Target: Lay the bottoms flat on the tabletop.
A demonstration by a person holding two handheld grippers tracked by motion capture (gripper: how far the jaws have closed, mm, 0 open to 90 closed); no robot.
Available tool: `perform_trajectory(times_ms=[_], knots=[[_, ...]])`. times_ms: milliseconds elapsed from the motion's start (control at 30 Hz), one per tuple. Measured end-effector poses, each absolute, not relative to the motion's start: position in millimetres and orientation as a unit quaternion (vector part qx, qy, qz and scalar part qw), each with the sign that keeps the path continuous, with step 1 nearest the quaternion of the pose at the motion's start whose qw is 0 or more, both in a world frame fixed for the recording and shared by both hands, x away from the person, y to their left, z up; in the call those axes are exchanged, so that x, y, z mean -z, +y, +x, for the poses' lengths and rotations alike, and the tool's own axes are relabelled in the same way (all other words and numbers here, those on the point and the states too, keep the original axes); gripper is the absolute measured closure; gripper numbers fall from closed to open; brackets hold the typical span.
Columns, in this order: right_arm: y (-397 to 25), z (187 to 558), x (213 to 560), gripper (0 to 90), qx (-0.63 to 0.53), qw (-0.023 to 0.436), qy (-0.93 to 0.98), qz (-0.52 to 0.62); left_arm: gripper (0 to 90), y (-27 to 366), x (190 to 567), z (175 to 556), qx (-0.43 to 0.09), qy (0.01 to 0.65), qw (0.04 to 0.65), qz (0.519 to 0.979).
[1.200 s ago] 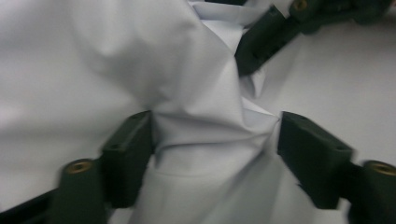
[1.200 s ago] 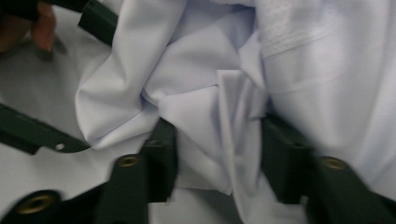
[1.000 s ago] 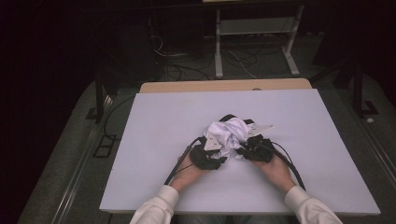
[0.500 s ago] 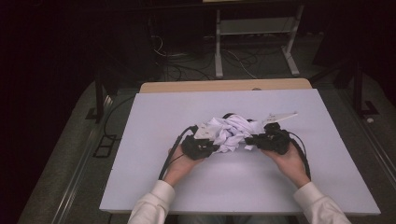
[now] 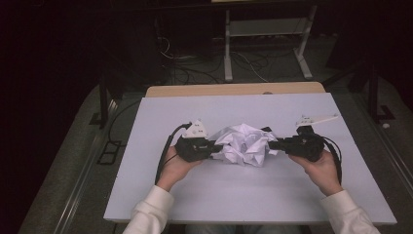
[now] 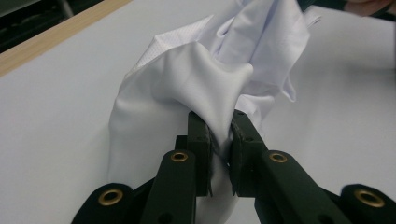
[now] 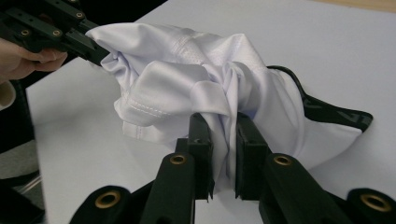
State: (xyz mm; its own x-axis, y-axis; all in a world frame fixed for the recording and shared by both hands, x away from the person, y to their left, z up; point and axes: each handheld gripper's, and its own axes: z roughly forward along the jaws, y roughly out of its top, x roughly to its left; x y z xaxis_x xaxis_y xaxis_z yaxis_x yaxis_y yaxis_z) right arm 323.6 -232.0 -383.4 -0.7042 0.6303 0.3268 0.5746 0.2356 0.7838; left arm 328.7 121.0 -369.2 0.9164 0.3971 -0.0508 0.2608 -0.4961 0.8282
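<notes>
A crumpled white garment (image 5: 243,144) with a black waistband hangs bunched between my two grippers over the middle of the white table (image 5: 146,195). My left gripper (image 5: 213,148) is shut on a fold at its left side; the left gripper view shows the white garment (image 6: 201,79) pinched between the jaws of the left gripper (image 6: 219,135). My right gripper (image 5: 271,145) is shut on the right side. In the right gripper view the white garment (image 7: 187,84) is clamped by the right gripper (image 7: 224,135), with the black waistband (image 7: 336,114) trailing right and the left gripper (image 7: 95,53) beyond.
The table's far edge is a wooden strip (image 5: 234,89). Beyond it on the dark floor stand a white metal frame (image 5: 265,34) and loose cables (image 5: 195,68). Each gripper trails a black cable (image 5: 163,156) across the tabletop.
Both grippers have moved apart, left one leftward and right one rightward, and away from me. The garment is stretched wider between them.
</notes>
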Motion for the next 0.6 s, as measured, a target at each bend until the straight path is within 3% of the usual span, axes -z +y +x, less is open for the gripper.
perform_trajectory(times_ms=[67, 300, 600], knots=[[-234.3, 317.1, 389.5, 78.3, -0.486, 0.001, 0.783, 0.387, 79.7, 123.1, 369.3, 322.3, -0.019, 0.169, 0.469, 0.867], [-234.5, 294.5, 406.9, 78.2, -0.444, -0.032, 0.810, 0.381, 79.6, 121.4, 389.0, 303.9, 0.060, 0.134, 0.435, 0.888], [-242.0, 278.4, 438.7, 77.7, -0.367, -0.084, 0.841, 0.388, 78.3, 104.8, 429.4, 288.0, 0.151, 0.100, 0.333, 0.926]])
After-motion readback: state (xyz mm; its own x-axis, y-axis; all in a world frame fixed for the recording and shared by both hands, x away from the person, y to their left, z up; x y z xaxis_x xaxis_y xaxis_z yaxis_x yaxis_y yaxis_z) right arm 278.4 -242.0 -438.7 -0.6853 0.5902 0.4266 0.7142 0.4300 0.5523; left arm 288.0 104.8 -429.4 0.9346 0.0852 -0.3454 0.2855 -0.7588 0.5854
